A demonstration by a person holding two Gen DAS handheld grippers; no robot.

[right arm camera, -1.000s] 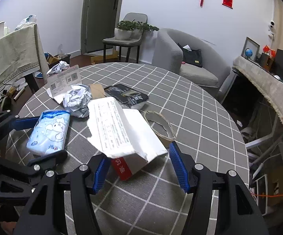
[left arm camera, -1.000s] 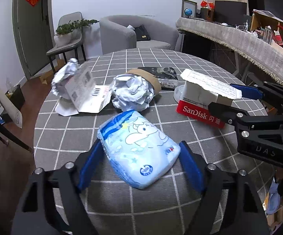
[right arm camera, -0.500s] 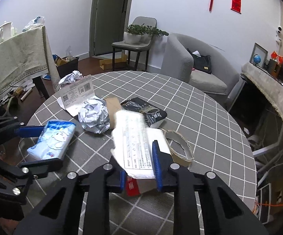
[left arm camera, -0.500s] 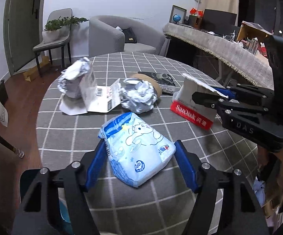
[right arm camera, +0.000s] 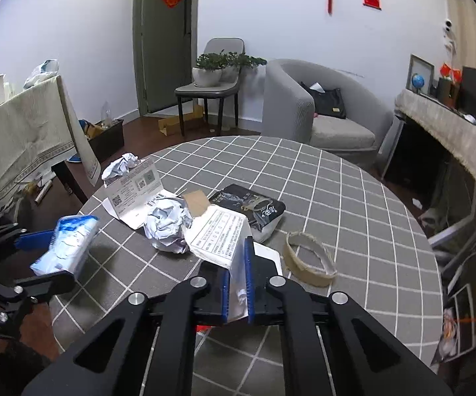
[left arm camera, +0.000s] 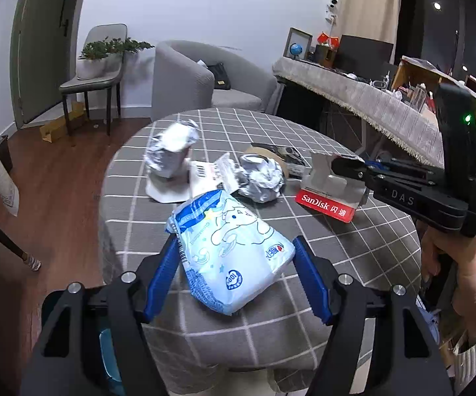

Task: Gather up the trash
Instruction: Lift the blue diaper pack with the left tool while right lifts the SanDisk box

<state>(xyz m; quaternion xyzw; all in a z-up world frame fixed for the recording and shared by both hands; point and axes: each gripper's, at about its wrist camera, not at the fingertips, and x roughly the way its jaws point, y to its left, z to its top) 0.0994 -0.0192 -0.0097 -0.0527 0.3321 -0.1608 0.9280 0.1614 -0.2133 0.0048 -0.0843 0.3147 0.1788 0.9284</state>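
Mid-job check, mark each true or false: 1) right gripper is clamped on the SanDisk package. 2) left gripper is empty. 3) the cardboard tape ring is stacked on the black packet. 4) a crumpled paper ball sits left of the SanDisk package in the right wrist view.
1) True: the right gripper is shut on the SanDisk package.
2) False: the left gripper holds the blue tissue pack between its fingers.
3) False: the cardboard tape ring lies on the table, apart from the black packet.
4) True: the crumpled paper ball is there.
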